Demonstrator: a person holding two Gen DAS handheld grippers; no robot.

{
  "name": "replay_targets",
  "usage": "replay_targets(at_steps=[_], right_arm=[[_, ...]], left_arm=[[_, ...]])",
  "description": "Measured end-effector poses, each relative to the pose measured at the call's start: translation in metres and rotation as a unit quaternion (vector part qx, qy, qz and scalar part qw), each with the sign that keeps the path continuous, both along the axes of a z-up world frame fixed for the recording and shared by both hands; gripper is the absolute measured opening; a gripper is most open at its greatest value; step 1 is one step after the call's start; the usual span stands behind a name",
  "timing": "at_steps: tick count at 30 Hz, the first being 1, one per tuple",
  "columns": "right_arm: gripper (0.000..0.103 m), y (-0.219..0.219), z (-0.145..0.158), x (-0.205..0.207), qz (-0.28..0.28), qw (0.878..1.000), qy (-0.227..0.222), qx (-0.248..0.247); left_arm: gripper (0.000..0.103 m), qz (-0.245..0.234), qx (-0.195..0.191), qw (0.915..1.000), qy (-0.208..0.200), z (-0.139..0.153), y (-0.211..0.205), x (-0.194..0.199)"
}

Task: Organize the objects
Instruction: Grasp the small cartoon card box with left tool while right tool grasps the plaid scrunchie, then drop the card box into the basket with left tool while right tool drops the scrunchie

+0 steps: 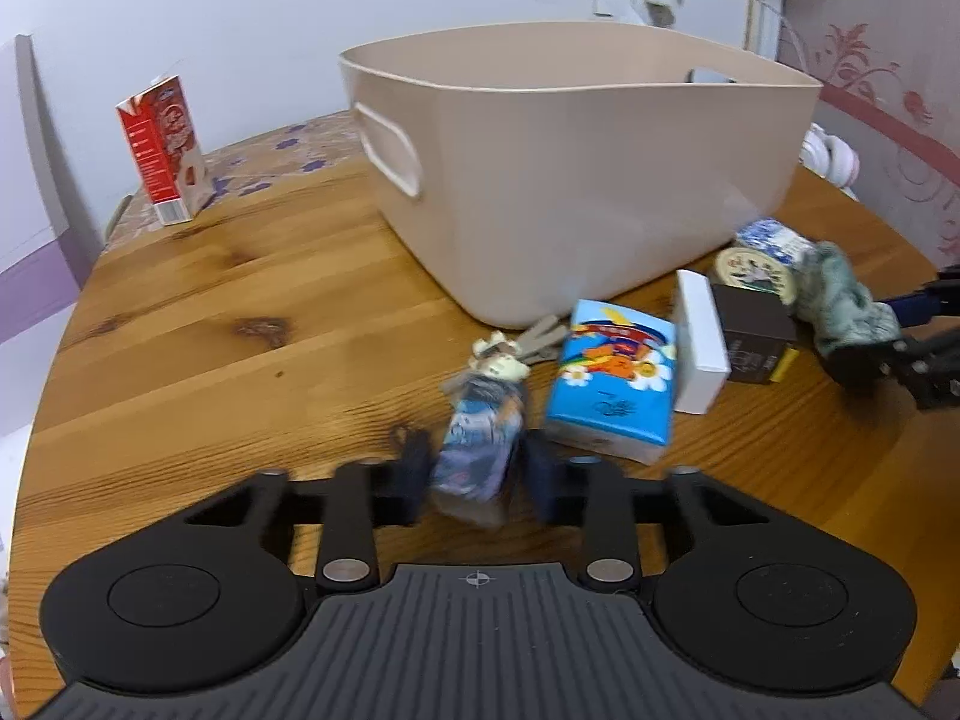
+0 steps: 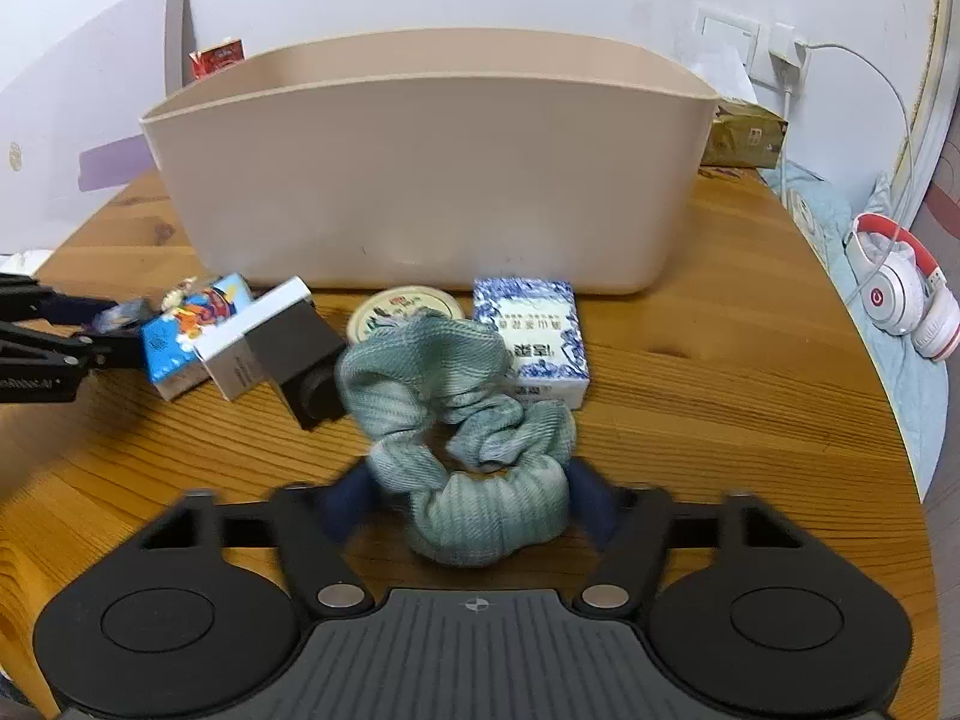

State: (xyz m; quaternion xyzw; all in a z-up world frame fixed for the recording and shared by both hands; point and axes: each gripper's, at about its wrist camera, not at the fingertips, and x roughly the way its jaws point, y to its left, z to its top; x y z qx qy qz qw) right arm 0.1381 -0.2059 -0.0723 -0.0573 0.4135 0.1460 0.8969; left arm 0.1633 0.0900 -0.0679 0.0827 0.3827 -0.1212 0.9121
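A small toy figure [image 1: 477, 444] in a clear wrapper lies on the wooden table [image 1: 240, 312], and my left gripper [image 1: 477, 474] is shut on it, one dark pad against each side. My right gripper [image 2: 471, 501] is shut on a pale green scrunchie [image 2: 396, 390], which rests against the items behind it. A beige plastic bin [image 1: 600, 180] with handle slots stands just beyond both grippers, seen again in the right wrist view as the bin [image 2: 420, 180]. Its inside is hidden.
In front of the bin lie a blue tissue pack [image 1: 612, 384], a white box [image 1: 699, 342], a dark brown box [image 1: 753, 330], a round tin [image 1: 756, 273] and a blue-and-white patterned box [image 2: 531, 330]. A red carton [image 1: 165, 150] stands far left. White headphones [image 2: 900, 294] lie past the table's right edge.
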Motion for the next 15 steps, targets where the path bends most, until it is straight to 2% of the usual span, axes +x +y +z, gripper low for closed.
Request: replay_targets(at_steps=[2,5,8,15], right_arm=[[0.036,0.0,0.001,-0.002,0.002,1.0,-0.002,-0.002],[0.026,-0.001,0.005,-0.007,0.004,1.0,-0.002,0.003],[0.025,-0.005,0.012,-0.011,0.003,1.0,-0.01,0.008],[0.025,-0.017,0.04,-0.017,-0.004,0.999,-0.048,0.016]], left_arm=[[0.023,0.003,0.002,1.0,0.005,0.001,-0.001,-0.002],[0.023,0.037,-0.001,0.9992,0.018,0.004,0.003,-0.004],[0.023,0.056,-0.033,0.9976,0.021,0.015,0.012,-0.01],[0.023,0.052,-0.038,0.9977,-0.022,0.055,0.012,-0.025]])
